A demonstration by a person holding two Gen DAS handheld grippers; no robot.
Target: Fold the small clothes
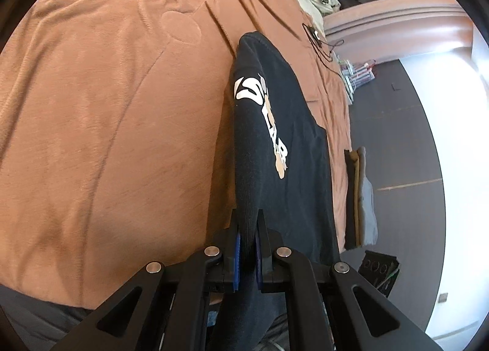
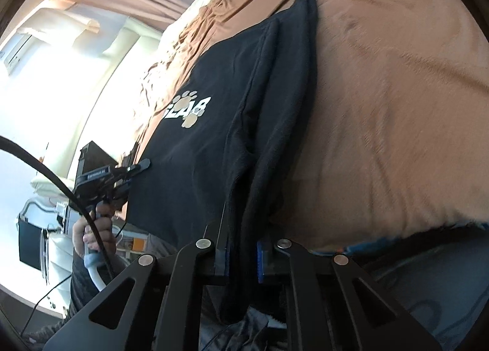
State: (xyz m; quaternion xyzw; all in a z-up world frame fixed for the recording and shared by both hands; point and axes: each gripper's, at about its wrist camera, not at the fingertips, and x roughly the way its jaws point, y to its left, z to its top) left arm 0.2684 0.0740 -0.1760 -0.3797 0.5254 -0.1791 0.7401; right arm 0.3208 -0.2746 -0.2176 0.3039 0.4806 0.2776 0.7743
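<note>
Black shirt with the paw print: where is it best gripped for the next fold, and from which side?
Grip the black shirt along its near hem edge, coming in from the bed's near side. That edge overhangs the brown blanket, leaving free cloth; both the left gripper and the right gripper already pinch it there, at opposite corners.

White lettering on a black top.
The black top (image 2: 214,125) carries white letters partly covered by tan paw prints; "LAB" or "EAR" shows, not fully legible.
</note>
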